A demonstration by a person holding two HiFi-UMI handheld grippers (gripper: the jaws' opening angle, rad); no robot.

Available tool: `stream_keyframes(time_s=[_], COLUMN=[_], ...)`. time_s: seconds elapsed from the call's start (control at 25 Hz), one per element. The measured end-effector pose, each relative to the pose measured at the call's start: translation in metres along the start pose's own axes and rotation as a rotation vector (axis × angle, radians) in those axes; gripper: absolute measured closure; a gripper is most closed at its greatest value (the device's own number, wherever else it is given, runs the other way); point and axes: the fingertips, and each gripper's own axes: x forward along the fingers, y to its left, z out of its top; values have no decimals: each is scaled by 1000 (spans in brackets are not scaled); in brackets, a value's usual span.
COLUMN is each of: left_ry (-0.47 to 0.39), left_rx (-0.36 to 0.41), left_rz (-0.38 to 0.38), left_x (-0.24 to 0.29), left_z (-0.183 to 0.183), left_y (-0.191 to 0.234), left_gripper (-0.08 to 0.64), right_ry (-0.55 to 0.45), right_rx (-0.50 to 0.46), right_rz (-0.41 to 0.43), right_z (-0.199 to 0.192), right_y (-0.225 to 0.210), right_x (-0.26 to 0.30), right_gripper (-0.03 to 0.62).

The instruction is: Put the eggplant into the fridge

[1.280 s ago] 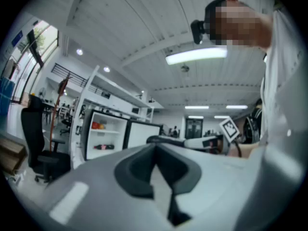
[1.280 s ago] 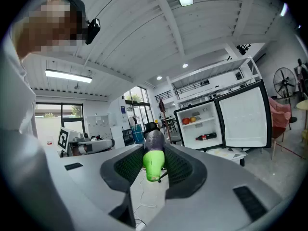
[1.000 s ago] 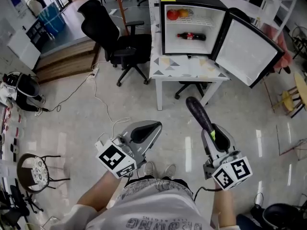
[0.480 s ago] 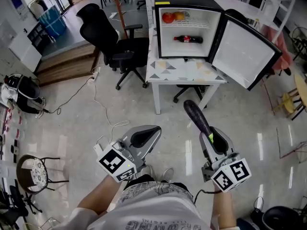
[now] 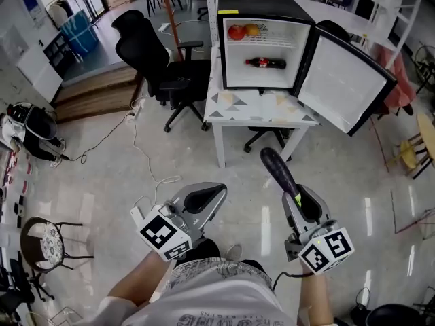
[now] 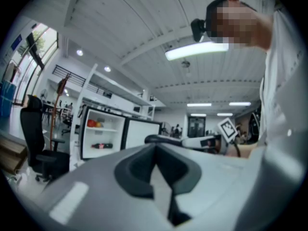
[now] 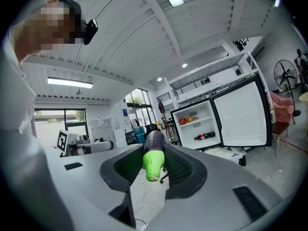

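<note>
**Eggplant clamped by its stem end, fridge open ahead**

The right gripper [image 5: 301, 202] has its jaws clamped on the green stem end of the eggplant [image 5: 277, 170]. The dark body pokes forward, well short of the fridge [image 5: 266, 7]. The left gripper [image 5: 202, 197] has its jaws together on nothing. The eggplant looks light, smooth and slippery, and held by one end it may sag. The door [image 5: 343, 80] stands wide, with room beside the bottle [image 5: 265, 63], past the desk [image 5: 262, 107] edge.
</note>
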Motion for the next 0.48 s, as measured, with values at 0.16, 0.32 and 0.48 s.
stream_keyframes(time_s=[0.16,0.32,0.48], left_ry=[1,7,4], left_rx=[7,7,6], left_rz=[0,0,-2], left_x=[6,15,23], left_z=[-2,-3,-5], left_y=[-2,0,5], left_gripper=[552,552,552], right_ry=[0,4,4], right_rx=[1,3,0], right_rz=[6,1,-5], right_z=[-2,-1,0], right_y=[-7,-17,-26], right_x=[-1,0,3], right_gripper=[463,464,464])
